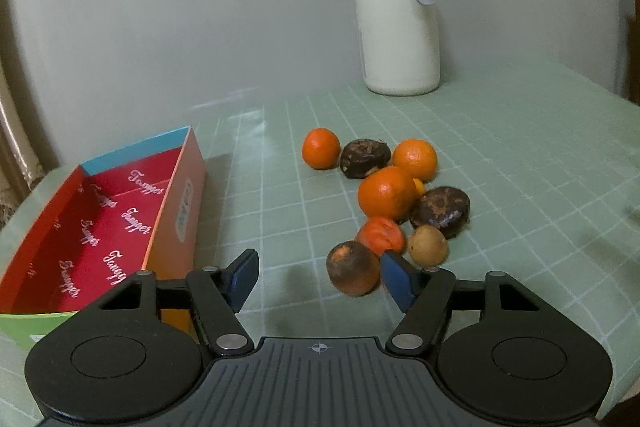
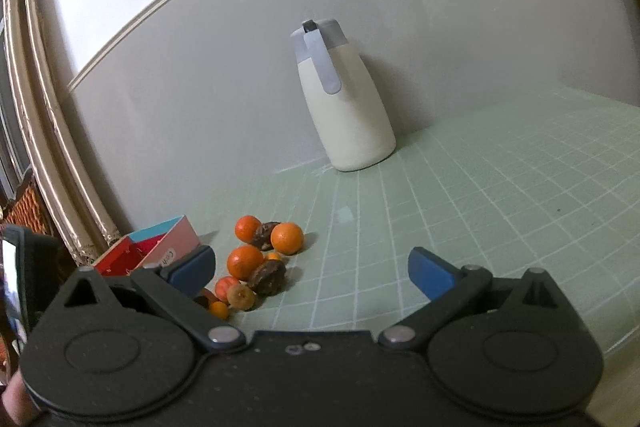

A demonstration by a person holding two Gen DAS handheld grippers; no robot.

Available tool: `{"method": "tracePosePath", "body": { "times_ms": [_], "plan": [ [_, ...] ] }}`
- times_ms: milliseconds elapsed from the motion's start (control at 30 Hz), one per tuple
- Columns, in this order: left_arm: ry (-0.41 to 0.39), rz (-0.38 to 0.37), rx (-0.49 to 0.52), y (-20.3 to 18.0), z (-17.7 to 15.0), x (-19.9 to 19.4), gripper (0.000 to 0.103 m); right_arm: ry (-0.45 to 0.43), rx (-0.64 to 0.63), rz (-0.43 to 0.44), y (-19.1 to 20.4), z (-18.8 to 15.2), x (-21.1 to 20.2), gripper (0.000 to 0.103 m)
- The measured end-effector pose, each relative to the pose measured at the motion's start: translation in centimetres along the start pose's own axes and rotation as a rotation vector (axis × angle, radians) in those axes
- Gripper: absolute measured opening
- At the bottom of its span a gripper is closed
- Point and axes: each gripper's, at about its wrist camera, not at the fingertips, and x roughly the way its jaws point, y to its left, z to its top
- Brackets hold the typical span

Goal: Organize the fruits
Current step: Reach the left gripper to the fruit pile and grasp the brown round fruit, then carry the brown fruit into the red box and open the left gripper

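The fruits lie in a loose heap on the green gridded worktop (image 1: 520,155), to the right of an open red box (image 1: 100,227) that has nothing inside it. In the heap there are three round oranges, the biggest one (image 1: 386,191) in the middle, and two dark brown fruits (image 1: 440,211) among them. Nearer to the camera lie a wrinkled orange-red fruit (image 1: 380,235), a small tan fruit (image 1: 427,245) and a brownish, spotted orange fruit (image 1: 353,267). The left gripper (image 1: 318,277) is low over the worktop with its jaws spread wide; the spotted fruit sits between the blue pads, close to the right pad (image 1: 400,279), but I cannot tell if it touches it. The right gripper (image 2: 312,269) is also wide open and holds nothing, and the heap is at its left side. A white jug with a grey lid (image 1: 396,15) stands at the back near the wall.
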Motion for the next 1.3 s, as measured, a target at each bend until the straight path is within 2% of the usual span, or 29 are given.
{"method": "tracePosePath", "body": {
  "times_ms": [33, 67, 167, 333, 500, 567, 900, 1100, 1200, 1300],
  "plan": [
    [0.0, -0.004, -0.008, 0.1, 0.1, 0.1, 0.067, -0.001, 0.001, 0.0, 0.0, 0.0, 0.0, 0.103],
    [0.002, -0.012, -0.021, 0.2, 0.1, 0.2, 0.059, -0.001, 0.001, 0.001, 0.0, 0.0, 0.0, 0.103],
    [0.022, -0.059, -0.065, 0.6, 0.0, 0.5, 0.044, -0.006, 0.004, 0.007, -0.1, 0.1, -0.1, 0.103],
    [0.036, -0.1, -0.084, 0.2, -0.7, 0.9, 0.035, -0.007, 0.007, 0.013, 0.0, 0.2, -0.2, 0.103],
    [0.044, -0.107, -0.093, 0.1, -0.9, 1.7, 0.035, -0.011, 0.011, 0.013, -0.1, 0.1, -0.2, 0.103],
    [0.037, -0.105, -0.088, 0.0, -1.0, 1.7, 0.031, -0.014, 0.013, 0.011, -0.1, 0.1, -0.2, 0.103],
    [0.011, -0.089, -0.074, 0.8, -0.7, 0.8, 0.03, 0.006, -0.002, -0.004, 0.3, 0.0, 0.5, 0.103],
    [-0.087, 0.003, -0.058, 2.9, 0.7, -1.7, 0.03, 0.029, -0.033, 0.001, 1.1, -0.3, 1.3, 0.103],
    [-0.128, 0.092, -0.067, 5.1, 1.3, -2.7, 0.03, 0.038, -0.039, 0.009, 1.6, -0.5, 1.7, 0.103],
    [-0.128, 0.186, -0.09, 7.8, 1.3, -2.7, 0.03, 0.049, -0.049, 0.021, 2.2, -0.7, 2.1, 0.103]
  ]
}}
